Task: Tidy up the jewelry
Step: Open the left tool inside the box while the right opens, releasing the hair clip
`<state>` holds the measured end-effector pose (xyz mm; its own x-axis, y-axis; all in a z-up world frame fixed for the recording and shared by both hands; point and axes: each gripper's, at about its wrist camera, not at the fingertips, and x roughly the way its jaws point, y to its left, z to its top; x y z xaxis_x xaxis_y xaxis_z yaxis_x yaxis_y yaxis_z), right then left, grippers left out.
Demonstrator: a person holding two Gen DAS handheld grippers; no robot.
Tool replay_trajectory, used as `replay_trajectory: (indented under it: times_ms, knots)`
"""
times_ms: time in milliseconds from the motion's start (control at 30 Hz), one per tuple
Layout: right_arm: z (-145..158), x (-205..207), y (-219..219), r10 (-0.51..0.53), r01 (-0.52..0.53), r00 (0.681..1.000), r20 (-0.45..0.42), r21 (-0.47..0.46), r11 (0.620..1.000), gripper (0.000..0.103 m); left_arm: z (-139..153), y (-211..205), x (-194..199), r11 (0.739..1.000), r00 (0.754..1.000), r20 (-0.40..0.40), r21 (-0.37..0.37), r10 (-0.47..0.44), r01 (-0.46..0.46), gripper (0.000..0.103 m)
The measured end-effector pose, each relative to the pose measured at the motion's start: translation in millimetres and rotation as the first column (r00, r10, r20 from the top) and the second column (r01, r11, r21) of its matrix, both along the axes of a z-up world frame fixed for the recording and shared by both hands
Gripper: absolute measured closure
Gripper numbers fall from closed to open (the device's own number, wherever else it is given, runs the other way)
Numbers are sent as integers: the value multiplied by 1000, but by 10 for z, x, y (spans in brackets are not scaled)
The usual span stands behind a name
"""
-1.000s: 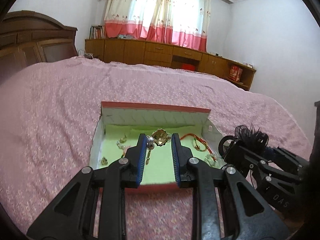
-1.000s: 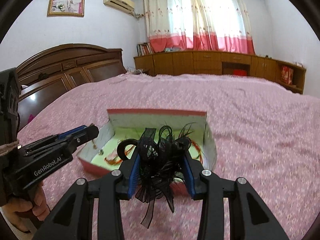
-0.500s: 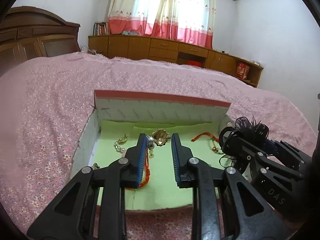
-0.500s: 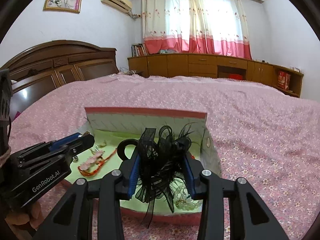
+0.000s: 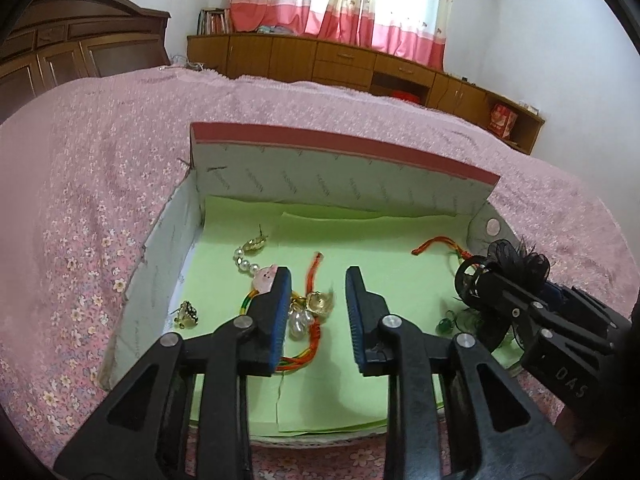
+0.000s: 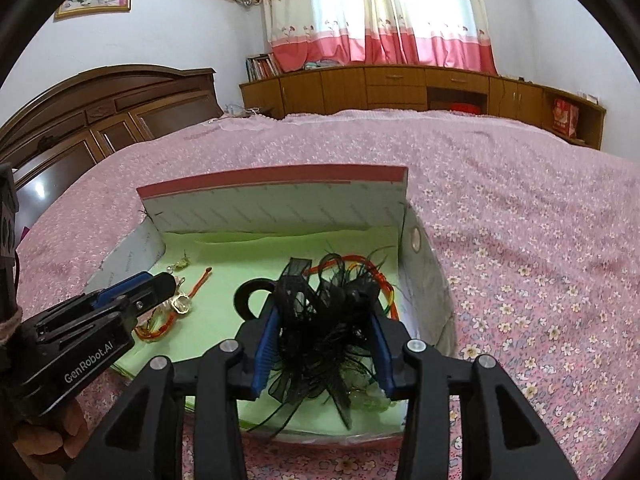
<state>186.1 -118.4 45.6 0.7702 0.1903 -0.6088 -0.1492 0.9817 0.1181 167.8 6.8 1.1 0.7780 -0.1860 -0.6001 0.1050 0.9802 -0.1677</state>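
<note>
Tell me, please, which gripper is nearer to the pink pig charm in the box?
Left. The left gripper has the pink pig charm right beside its left fingertip; the right gripper is across the box, holding the black hair accessory.

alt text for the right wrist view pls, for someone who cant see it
The right tool is shut on a black feathered hair ornament over the right side of an open box lined with green paper on a pink floral bedspread. The left tool reaches in from the left above beaded jewelry and a red cord bracelet.
</note>
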Motion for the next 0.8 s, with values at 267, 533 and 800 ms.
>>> replay_trajectory:
  times_ms: [267,533,800]
  knots:
    - [87,-81,-18,0,1,1000,-5,16,1000,48,71,36,-69,1000,1000,-8,-1,5,-5,74]
    - [325,-293,-42,12,-14,999,39,40,999,44,207,52,-239,1000,1000,-3,-15,-3,2,73]
    - [510,-557,-38,17,-21,997,78,54,998,42,346,97,-459,1000,1000,3,-31,3,-3,73]
